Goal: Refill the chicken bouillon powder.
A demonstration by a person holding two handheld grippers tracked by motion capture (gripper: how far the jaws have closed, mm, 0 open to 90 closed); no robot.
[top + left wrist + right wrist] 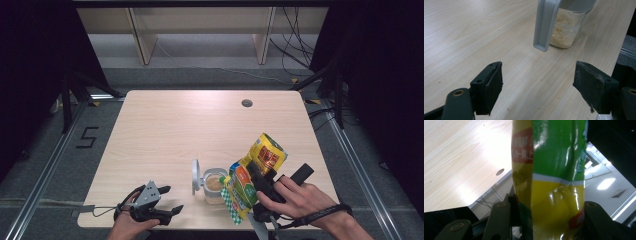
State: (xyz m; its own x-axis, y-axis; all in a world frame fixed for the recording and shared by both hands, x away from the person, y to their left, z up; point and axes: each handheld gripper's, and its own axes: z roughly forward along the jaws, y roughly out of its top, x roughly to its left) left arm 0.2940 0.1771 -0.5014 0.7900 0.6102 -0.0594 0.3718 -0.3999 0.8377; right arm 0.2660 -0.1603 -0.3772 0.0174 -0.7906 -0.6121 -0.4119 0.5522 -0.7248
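Observation:
A clear jar (215, 186) holding pale crumbs stands near the table's front edge, its grey hinged lid (196, 176) swung up to its left. My right gripper (260, 186) is shut on a yellow and green snack bag (255, 175), which is tipped with its lower end over the jar's mouth. In the right gripper view the bag (551, 177) sits squeezed between the two jaws. My left gripper (167, 199) rests open at the front left. Its view shows the jar (565, 30) and lid (546, 25) ahead, with bare table between its pads (490, 85).
The light wooden table (200, 130) has a round cable hole (246, 103) at the back right. Small crumbs lie scattered on the wood near the jar. Grey floor and metal rails surround the table.

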